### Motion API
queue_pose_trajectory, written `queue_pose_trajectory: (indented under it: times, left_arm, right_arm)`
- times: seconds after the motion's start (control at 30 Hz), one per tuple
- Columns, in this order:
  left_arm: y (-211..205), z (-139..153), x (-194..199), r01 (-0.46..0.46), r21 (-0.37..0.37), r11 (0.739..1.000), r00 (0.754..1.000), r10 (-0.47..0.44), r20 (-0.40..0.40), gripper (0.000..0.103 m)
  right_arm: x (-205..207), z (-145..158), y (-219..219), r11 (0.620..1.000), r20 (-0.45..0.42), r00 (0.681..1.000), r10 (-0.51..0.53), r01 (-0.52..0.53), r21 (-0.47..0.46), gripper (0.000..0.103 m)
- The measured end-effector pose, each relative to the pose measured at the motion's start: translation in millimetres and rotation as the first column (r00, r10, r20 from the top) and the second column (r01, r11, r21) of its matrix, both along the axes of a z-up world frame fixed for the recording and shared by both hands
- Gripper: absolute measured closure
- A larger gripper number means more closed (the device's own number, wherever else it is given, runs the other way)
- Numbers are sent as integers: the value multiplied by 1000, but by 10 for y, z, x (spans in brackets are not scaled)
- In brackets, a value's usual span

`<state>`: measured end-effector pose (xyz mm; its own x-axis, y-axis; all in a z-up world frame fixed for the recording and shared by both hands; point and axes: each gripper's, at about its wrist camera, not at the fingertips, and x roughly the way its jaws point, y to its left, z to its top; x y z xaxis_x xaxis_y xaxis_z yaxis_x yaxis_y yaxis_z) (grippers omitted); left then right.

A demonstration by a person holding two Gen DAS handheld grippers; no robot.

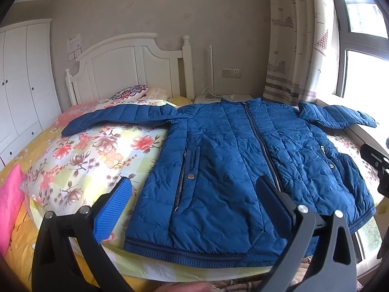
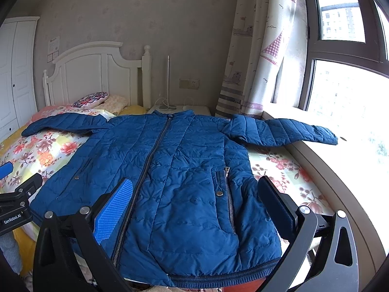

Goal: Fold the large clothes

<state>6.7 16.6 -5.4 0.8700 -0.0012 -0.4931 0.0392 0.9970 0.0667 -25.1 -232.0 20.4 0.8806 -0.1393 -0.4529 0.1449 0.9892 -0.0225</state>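
Note:
A blue quilted zip-up jacket lies flat and face up on the bed, zipped, with both sleeves spread out. It also shows in the right wrist view. Its left sleeve lies on the floral bedding; its right sleeve reaches onto the window sill. My left gripper is open and empty, held above the jacket's lower left half. My right gripper is open and empty, held above the lower right half near the hem.
The bed has a floral quilt, a pink pillow and a white headboard. A white wardrobe stands left. A nightstand, curtain and window sill lie right.

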Motion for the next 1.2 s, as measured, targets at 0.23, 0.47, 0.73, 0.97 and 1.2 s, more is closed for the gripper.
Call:
queue_pose_trajectory:
  times: [0.23, 0.47, 0.73, 0.97, 1.2]
  left_arm:
    - [10, 24, -3, -4, 0, 1000, 1000, 4, 8, 2]
    - [6, 10, 22, -14, 3, 1000, 1000, 14, -6, 2]
    - [1, -30, 49, -13, 4, 1000, 1000, 13, -23, 2]
    - [-6, -80, 90, -12, 10, 1000, 999, 12, -41, 2]
    - [-38, -138, 305, -14, 3, 1000, 996, 14, -86, 2]
  right_arm:
    - [-27, 12, -23, 1000, 9, 1000, -6, 6, 2, 4]
    - [32, -50, -32, 1000, -17, 1000, -2, 2, 10, 4]
    - [54, -117, -44, 1000, -35, 999, -6, 6, 13, 4]
    - [94, -180, -63, 1000, -53, 999, -7, 8, 19, 4]
    - [194, -332, -102, 999, -101, 995, -11, 14, 29, 4]
